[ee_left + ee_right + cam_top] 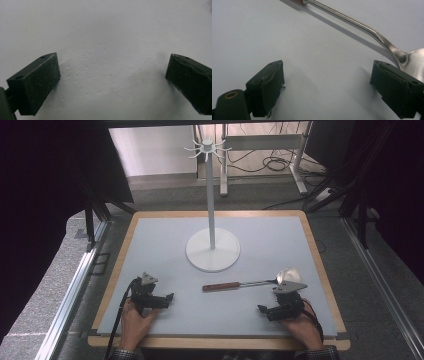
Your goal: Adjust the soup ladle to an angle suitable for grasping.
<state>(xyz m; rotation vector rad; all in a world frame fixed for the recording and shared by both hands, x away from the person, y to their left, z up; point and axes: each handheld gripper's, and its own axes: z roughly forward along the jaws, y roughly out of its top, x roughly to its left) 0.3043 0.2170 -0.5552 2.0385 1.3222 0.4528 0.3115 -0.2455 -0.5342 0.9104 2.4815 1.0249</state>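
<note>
Jaws, left gripper (169, 297): mine, spread wide apart, empty, low over the bare desk (260, 320) at its near left.
Jaws, right gripper (262, 309): mine, likewise spread apart, gripping nothing, at near right.
Ladle (250, 282): flat on the desk between both grippers, wooden handle toward left, steel bowl just beside my right gripper.
Stand (212, 245): white, upright, round base behind the ladle, hooked crown on top.
</note>
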